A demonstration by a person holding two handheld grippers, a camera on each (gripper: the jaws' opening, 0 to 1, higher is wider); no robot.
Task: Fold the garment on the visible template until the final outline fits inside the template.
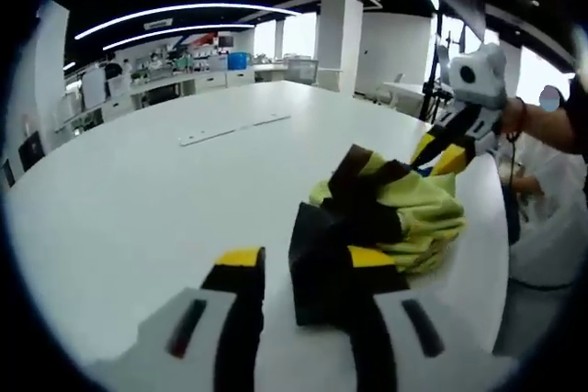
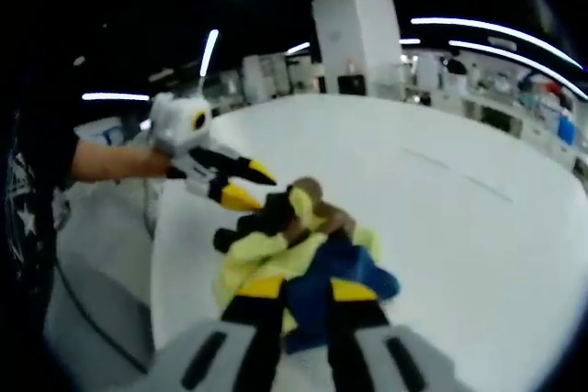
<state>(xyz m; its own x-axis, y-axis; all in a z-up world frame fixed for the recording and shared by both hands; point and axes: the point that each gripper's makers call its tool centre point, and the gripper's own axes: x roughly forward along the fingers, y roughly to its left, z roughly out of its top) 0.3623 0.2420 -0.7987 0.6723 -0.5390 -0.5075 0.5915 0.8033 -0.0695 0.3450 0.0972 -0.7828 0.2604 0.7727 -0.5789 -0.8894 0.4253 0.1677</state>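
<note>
I am looking across a big white table (image 1: 138, 190) that is taking up most of both views, with a bright open-plan room of counters and pillars lying behind it. Two thin white strips (image 1: 234, 128) are lying flat on the tabletop, well apart from the cloth.

The garment (image 1: 386, 218) is sitting in a crumpled heap near the table's edge, yellow-green with dark panels; in the right gripper view the same garment (image 2: 294, 245) is showing yellow, black and a blue fold nearest my camera. I cannot make out any template outline under it.

My left gripper (image 1: 308, 268) is standing with its jaws spread wide, and a dark flap of the garment is rising between them, but I cannot tell whether it is being pinched. In the right gripper view it (image 2: 253, 185) is coming in from the left, held by a bare forearm (image 2: 110, 161), tips just at the heap's black part.

My right gripper (image 2: 308, 289) is holding its jaws close together on the blue fold. In the left gripper view it (image 1: 441, 153) is touching the heap's far side.
</note>
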